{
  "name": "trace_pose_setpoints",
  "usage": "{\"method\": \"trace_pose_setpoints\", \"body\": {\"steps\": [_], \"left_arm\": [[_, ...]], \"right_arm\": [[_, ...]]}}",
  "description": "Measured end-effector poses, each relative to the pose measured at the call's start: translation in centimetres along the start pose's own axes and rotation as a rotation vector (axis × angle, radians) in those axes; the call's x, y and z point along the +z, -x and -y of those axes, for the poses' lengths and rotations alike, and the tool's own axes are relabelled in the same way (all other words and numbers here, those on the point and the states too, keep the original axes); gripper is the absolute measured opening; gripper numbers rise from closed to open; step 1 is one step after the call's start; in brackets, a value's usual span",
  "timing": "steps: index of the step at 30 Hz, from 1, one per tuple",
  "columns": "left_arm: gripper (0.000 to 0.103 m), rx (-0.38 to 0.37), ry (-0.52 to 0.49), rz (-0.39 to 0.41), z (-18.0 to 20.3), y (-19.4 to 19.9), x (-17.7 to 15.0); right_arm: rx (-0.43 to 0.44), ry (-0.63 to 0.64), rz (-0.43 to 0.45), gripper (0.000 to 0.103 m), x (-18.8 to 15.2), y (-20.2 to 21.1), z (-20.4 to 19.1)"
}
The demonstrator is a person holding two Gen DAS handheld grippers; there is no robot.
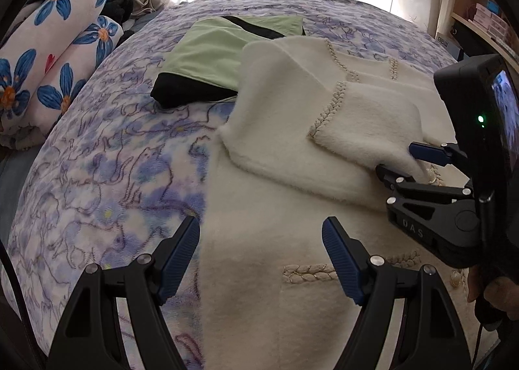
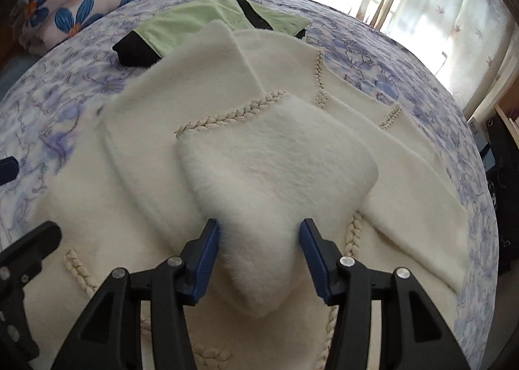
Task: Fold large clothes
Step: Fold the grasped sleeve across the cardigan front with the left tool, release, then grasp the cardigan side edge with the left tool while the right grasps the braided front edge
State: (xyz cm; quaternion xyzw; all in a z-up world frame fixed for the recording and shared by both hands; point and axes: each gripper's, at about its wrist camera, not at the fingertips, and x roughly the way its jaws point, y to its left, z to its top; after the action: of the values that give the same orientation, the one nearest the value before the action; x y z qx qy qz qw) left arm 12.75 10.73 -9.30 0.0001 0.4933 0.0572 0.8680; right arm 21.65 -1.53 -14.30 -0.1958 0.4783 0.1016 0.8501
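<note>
Lying across the bed (image 1: 107,155), a cream fleece coat (image 1: 275,272) has both sleeves folded over its front. A flowered quilt (image 1: 48,55) is bundled at the far left edge, with bare blanket beside it. The left gripper (image 1: 261,256) hangs with jaws wide, nothing between them, over the coat's left edge. The right gripper (image 2: 259,256) has the upper sleeve (image 2: 275,168) between its jaws; they seem to press it, though fuzz blurs the contact.

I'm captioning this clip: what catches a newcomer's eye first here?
A fluffy cream coat with braided trim covers the blue-patterned bedspread, and the right gripper has a folded sleeve between its pads. Behind it lies a green-and-black garment; the left gripper hovers open over the coat's edge.
</note>
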Motion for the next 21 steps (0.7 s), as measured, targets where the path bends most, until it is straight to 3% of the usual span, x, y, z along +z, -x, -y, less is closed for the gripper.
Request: {"method": "trace_pose_setpoints", "body": {"steps": [1, 3, 6, 9, 11, 12, 14, 17, 21], "left_arm": [[0.077, -0.001, 0.004, 0.002, -0.1, 0.1, 0.0], [0.077, -0.003, 0.009, 0.007, -0.1, 0.2, 0.1], [0.076, -0.007, 0.015, 0.018, 0.0, 0.6, 0.3], [0.077, -0.020, 0.022, 0.030, 0.3, 0.9, 0.5], [0.076, -0.026, 0.019, 0.032, 0.6, 0.9, 0.6], [0.076, -0.031, 0.016, 0.033, 0.8, 0.9, 0.6], [0.076, -0.035, 0.007, 0.032, 1.2, 0.7, 0.7], [0.076, -0.043, -0.018, 0.028, 1.7, 0.4, 1.1], [0.077, -0.056, -0.047, 0.029, 1.9, -0.7, 3.4]], "right_arm": [[-0.004, 0.017, -0.008, 0.018, 0.5, 0.0, 0.2], [0.024, 0.000, 0.021, 0.015, 1.8, 1.2, 1.5], [0.002, -0.064, 0.186, 0.015, 4.0, 5.6, 5.2], [0.058, -0.234, 0.346, 0.015, 4.2, 9.6, 11.0], [0.060, -0.339, 0.387, 0.016, 3.1, 10.1, 14.2], [0.064, -0.395, 0.361, 0.018, 2.0, 9.3, 15.8], [0.077, -0.498, 0.205, 0.038, -0.4, 5.9, 18.3], [0.155, -0.593, -0.002, 0.040, -5.4, 1.4, 20.4], [0.223, -0.700, -0.034, 0.040, -9.2, 0.3, 23.2]]}}
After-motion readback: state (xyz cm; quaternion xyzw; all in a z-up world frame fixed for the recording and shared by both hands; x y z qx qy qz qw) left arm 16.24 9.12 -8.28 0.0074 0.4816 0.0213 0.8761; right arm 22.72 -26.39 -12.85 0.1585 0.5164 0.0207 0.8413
